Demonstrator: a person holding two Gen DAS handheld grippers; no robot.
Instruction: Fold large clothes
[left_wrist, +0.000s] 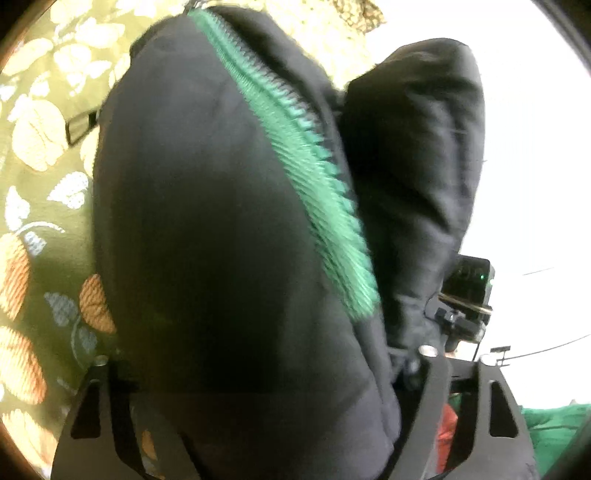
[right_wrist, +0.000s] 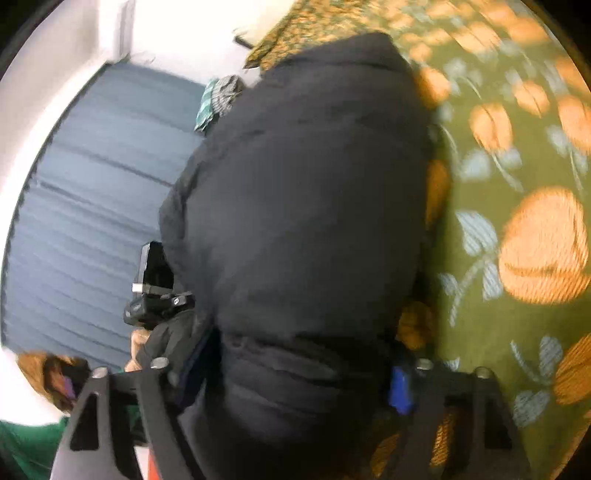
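Bunched between the left claw (left_wrist: 266, 417) lies the black jacket (left_wrist: 207, 229) — pads hidden, grip unclear; floral bedspread (left_wrist: 40, 206) open leftward. Right view: right claw (right_wrist: 291, 413) straddles the jacket likewise — blurred, bedspread free rightward.

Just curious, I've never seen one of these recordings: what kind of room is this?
Probably a bedroom at home. A black jacket lies on a green flowered bedspread, a pair of glasses rests beside it, and a plain white wall stands behind.
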